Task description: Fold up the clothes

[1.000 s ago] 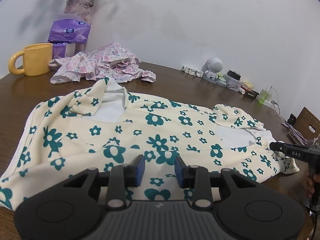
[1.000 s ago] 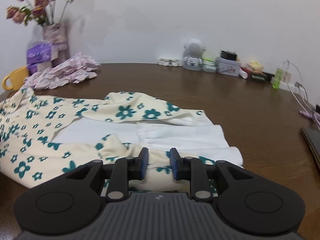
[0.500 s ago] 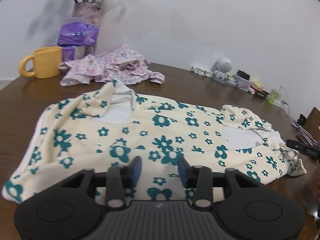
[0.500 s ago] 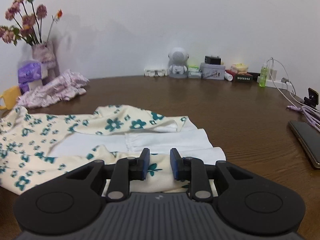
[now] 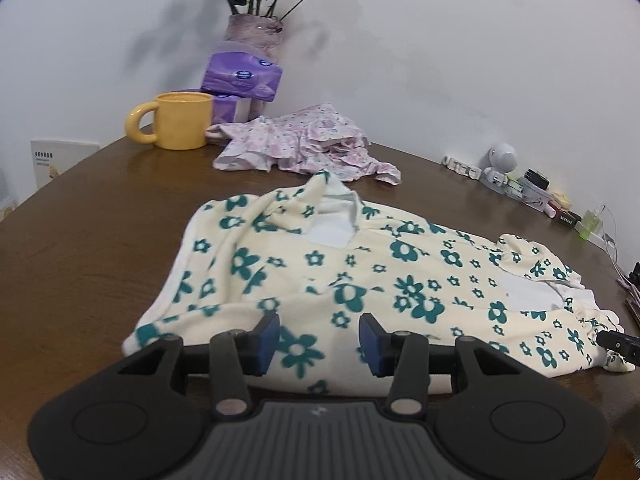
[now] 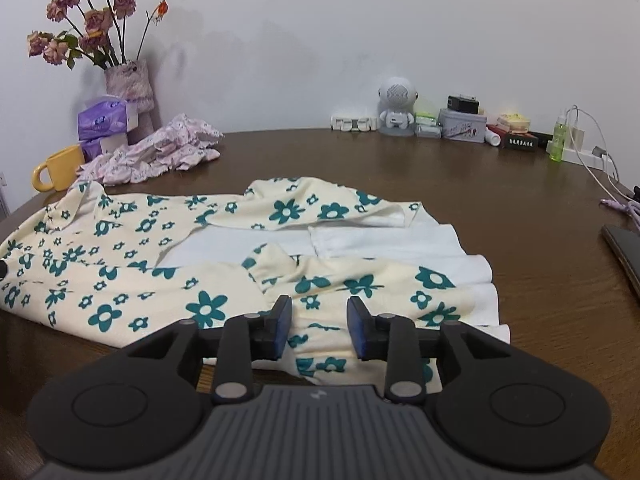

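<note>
**Both tongs hovering at the near edge of the flowery top**

So I'm working on the cream top with the teal flowers (image 5: 400, 280), and it's lying spread across the brown worktop (image 5: 100, 248), sort of half folded with its white inside showing in a couple of patches. In the right view the sleeves are lying folded in over the body and the white lining is peeking out along the right-hand end.

My left tongs (image 5: 319, 338) are sitting over the near hem. The jaws are closing a bit at the moment, but there's a clear gap and the pads aren't pinching anything; the fabric is just lying under and between them. My right tongs (image 6: 319, 327) are doing the opposite: the jaws are opening, with the flowery cloth lying between the blue pads and not getting squeezed. I'm also catching the tip of the right tongs at the far right edge of the left view, just beside the end of the top.

Further back a pink floral garment (image 5: 304, 146) is lying in a crumpled heap, well apart from my tongs, next to a yellow mug (image 5: 180, 125), purple tissue packs (image 5: 240, 80) and a vase of dried flowers (image 6: 128, 80). A little white robot figure (image 6: 396, 106) is standing by the wall among some small boxes.
</note>
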Demonstrator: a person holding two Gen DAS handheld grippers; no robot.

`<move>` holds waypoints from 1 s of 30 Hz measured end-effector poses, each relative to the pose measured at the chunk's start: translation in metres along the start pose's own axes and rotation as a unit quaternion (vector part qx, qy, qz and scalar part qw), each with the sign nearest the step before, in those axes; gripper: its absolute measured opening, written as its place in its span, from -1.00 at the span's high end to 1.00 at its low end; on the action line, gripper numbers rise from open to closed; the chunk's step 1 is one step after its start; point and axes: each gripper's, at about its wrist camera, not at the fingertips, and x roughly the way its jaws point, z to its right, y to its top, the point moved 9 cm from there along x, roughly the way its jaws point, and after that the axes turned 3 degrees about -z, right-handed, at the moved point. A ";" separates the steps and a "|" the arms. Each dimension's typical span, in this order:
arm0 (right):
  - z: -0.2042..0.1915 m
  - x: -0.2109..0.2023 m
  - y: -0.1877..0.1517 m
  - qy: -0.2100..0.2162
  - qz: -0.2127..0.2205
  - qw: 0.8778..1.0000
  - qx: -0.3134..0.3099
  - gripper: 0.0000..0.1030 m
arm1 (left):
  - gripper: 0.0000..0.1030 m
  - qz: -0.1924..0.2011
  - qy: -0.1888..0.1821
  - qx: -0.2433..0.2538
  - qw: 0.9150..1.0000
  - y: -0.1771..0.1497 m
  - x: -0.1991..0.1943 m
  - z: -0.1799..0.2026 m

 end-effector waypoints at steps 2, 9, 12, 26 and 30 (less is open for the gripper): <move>0.001 0.001 -0.001 -0.003 -0.005 1.000 -0.003 0.41 | 0.38 -0.002 0.004 0.002 1.000 -0.001 0.000 -0.004; 0.019 0.007 -0.002 -0.026 -0.013 1.000 0.002 0.41 | 0.63 -0.006 0.006 -0.003 1.000 -0.002 0.004 -0.015; 0.031 0.008 -0.003 -0.044 -0.015 0.999 0.007 0.41 | 0.70 -0.007 0.002 -0.008 1.000 -0.002 0.004 -0.019; 0.079 0.012 -0.006 -0.096 -0.021 0.995 0.029 0.41 | 0.74 0.002 0.018 -0.038 0.999 0.004 -0.007 -0.034; 0.080 0.014 -0.006 -0.094 -0.022 0.995 0.031 0.41 | 0.74 0.010 0.046 -0.031 0.998 0.006 -0.008 -0.041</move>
